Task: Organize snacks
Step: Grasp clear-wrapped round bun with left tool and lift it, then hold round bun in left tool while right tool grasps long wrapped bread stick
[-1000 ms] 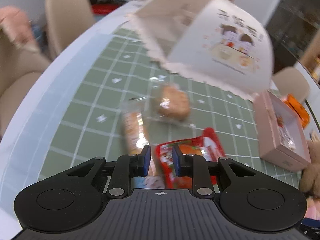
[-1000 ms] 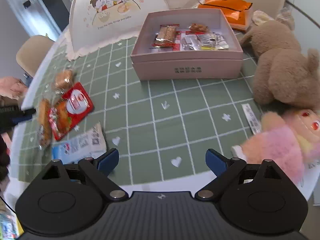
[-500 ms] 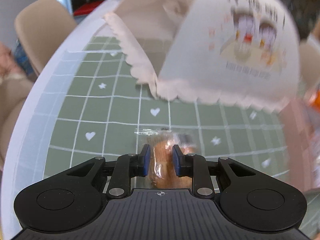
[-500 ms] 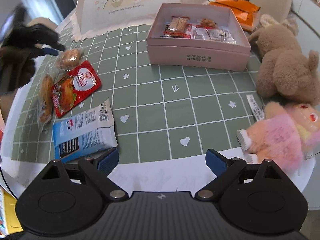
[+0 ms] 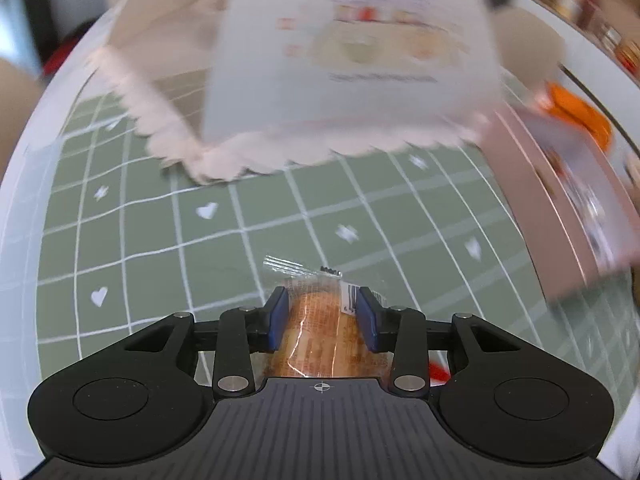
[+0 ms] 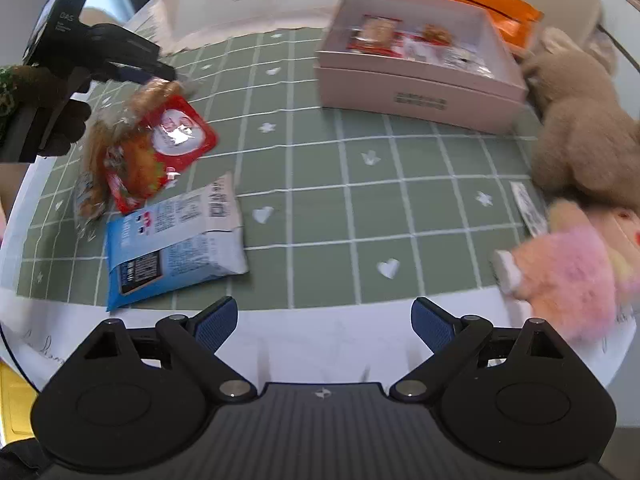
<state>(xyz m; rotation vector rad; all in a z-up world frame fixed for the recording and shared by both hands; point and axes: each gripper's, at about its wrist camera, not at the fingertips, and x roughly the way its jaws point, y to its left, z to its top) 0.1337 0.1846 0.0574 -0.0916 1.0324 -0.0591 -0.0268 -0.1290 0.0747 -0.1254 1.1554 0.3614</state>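
The left gripper [image 5: 323,314] has its jaws pinching a clear-wrapped bun snack [image 5: 316,328], held low over the green checked table [image 5: 160,240]; in the right wrist view that same snack [image 6: 154,90] sits at approx 10 o'clock, at the tip of the left gripper [image 6: 160,72]. The right gripper [image 6: 324,320] hangs back at the near table edge w/ jaws spread wide, holding nothing. The pink box [image 6: 416,92], at approx 1 o'clock in the right view, already has several packets inside, so part of the sorting looks done. Still out on the table at 9-10 o'clock: a red packet [image 6: 168,148], a long clear-wrapped snack [image 6: 90,184] beside it, and a blue-and-white pouch [image 6: 176,240] a bit nearer. So roughly 3 left plus the one in hand, I'd judge. An orange bag [image 6: 496,8] lies behind the box; can't tell if it counts. Plush toys, brown [image 6: 580,140] and pink [image 6: 568,272], sit at 3 o'clock, and a white food cover [image 5: 344,60] w/ cartoon print stands at 12 o'clock in the left view, blurred. Next the bun probably needs carrying to the box.
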